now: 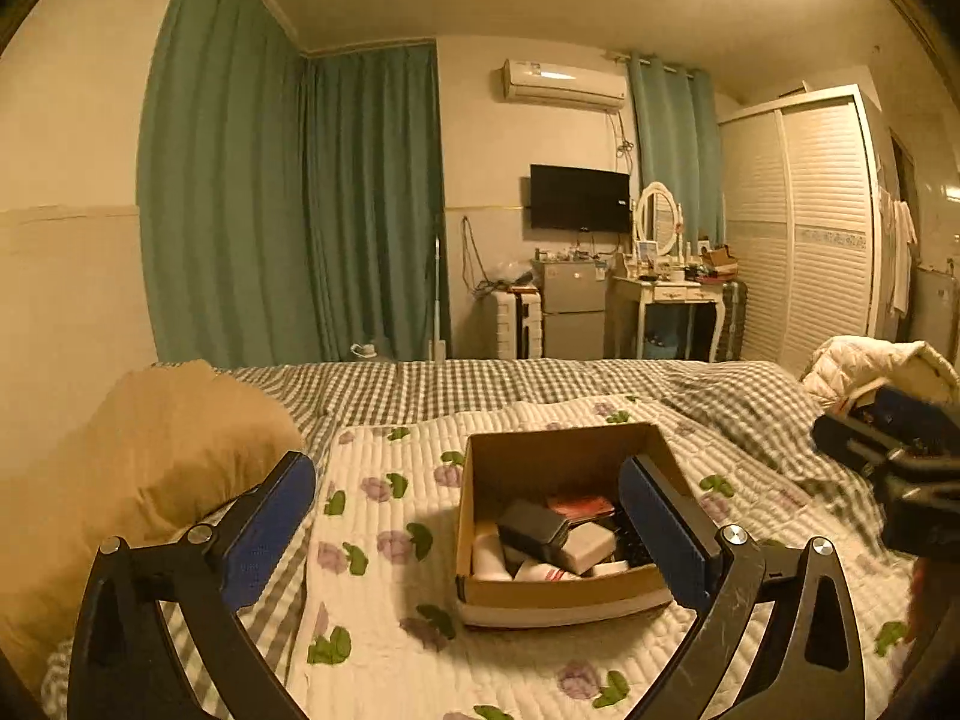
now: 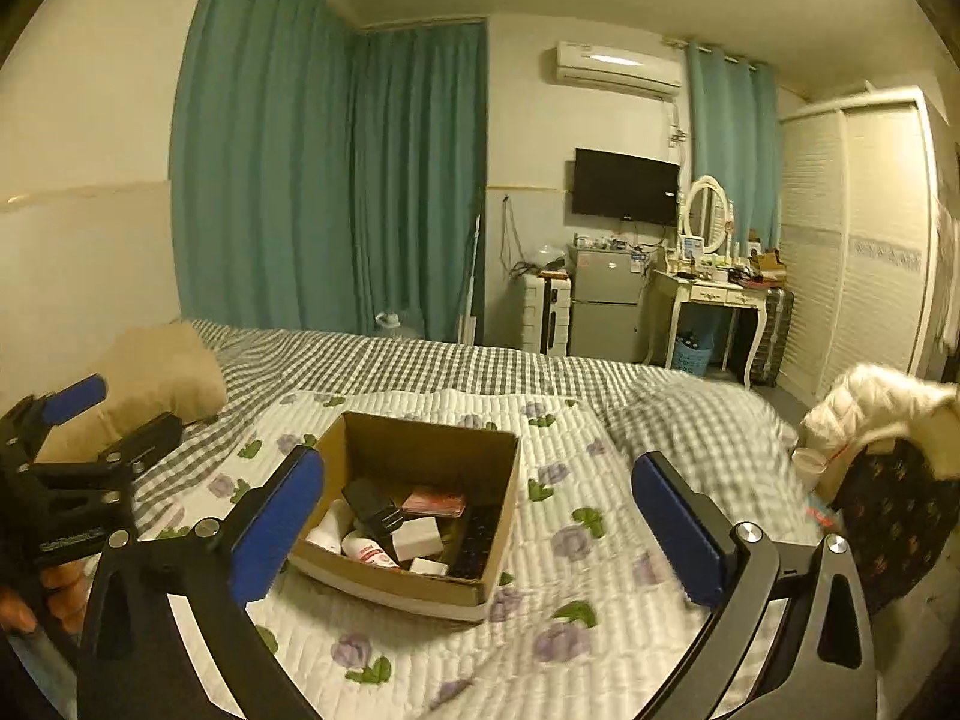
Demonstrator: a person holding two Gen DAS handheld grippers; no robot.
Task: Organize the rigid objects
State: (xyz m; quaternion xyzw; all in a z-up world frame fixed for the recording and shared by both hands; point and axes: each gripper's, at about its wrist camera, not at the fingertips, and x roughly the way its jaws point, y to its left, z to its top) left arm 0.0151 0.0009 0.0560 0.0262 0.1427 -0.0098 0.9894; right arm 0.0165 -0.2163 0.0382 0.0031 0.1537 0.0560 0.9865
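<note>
An open cardboard box (image 1: 558, 591) sits on the quilted flower-print blanket on the bed; it also shows in the right wrist view (image 2: 384, 585). Inside lie several rigid items: a black case (image 1: 531, 528), a white block (image 1: 591, 546), a white bottle (image 1: 489, 555), a red packet (image 1: 582, 507) and a dark remote (image 2: 477, 540). My left gripper (image 1: 474, 531) is open and empty, raised in front of the box. My right gripper (image 2: 477, 531) is open and empty, just right of the box. Each gripper shows at the edge of the other's view.
A tan pillow (image 1: 138, 480) lies left on the checked bedspread (image 1: 420, 387). A white jacket (image 2: 870, 402) drapes a dark chair at the bed's right edge. Beyond the bed stand a small fridge (image 1: 573, 312), dressing table (image 1: 672, 294) and wardrobe (image 1: 804, 228).
</note>
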